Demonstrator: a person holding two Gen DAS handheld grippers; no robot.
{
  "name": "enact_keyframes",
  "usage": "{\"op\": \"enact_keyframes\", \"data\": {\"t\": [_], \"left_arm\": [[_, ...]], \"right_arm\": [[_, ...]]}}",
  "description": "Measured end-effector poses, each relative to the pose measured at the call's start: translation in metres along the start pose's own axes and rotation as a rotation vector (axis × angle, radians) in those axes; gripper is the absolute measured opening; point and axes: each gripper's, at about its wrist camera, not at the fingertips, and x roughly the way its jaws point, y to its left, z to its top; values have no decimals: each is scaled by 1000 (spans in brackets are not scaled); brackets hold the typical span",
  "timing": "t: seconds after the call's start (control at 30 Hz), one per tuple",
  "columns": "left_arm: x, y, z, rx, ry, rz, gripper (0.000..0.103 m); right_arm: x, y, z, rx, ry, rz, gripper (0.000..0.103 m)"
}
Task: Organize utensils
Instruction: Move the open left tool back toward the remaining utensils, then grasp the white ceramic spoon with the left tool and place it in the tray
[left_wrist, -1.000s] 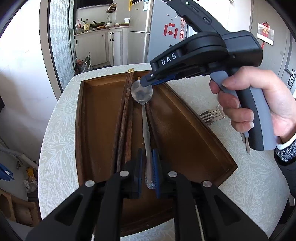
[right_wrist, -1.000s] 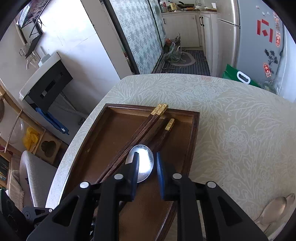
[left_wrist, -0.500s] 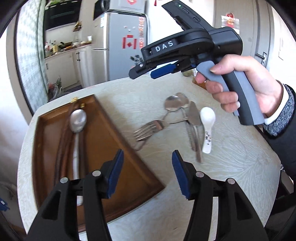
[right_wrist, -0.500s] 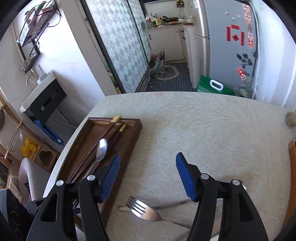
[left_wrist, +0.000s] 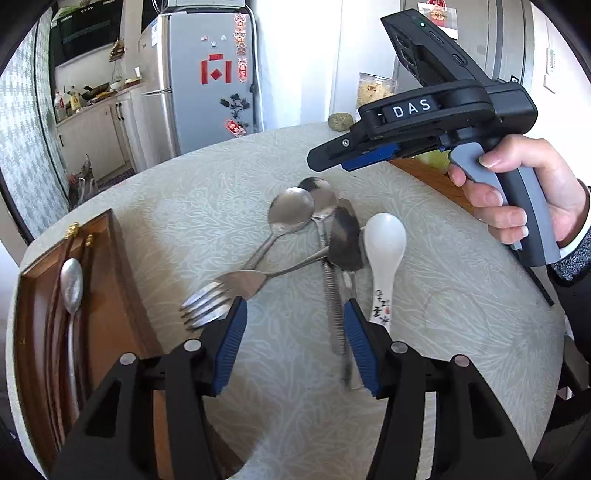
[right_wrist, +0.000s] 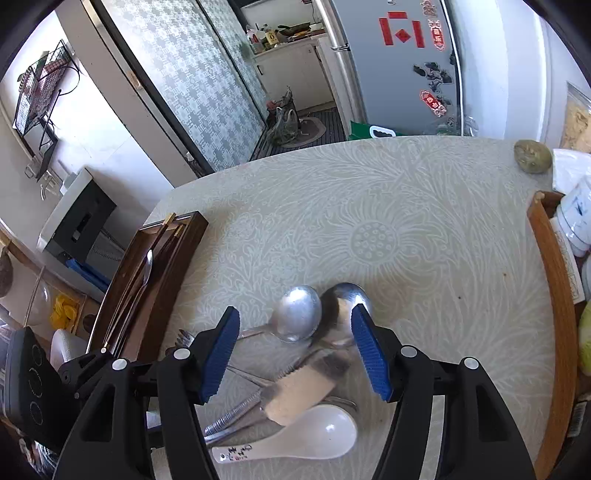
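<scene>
tongs: left gripper (left_wrist: 291, 332) and right gripper (right_wrist: 295, 350) both released, empty
next: straddle one metal spoon (right_wrist: 297, 312) handle, avoid tangled fork (left_wrist: 221, 291)

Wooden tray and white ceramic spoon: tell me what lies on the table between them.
In the left wrist view, between the wooden tray and the white ceramic spoon lie a fork, two metal spoons and a knife, overlapping.

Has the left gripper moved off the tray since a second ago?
Yes. The left gripper, then over the wooden tray with the spoon between its jaws, now hangs open over the table to the tray's right, near the fork. Its jaws have just opened.
</scene>
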Motion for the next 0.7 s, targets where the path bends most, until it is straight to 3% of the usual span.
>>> {"op": "enact_keyframes", "data": {"t": [0.17,0.23,0.33,0.6,0.7], "left_arm": [[12,-33,-6,51,36,-68,58],[13,-48,-11,83,39,-81,58],[19,-62,-12,115,40,-57,58],[34,-63,-4,97,70,-24,57],[38,-61,-4,87,93,-25,51]], "right_arm": [[-14,-21,-26,28,15,8,64],[-17,-24,-39,18,31,-1,59],[-15,-27,-56,11,56,9,46],[-1,-22,-70,-17,93,24,38],[1,-20,-67,-20,90,24,34]]}}
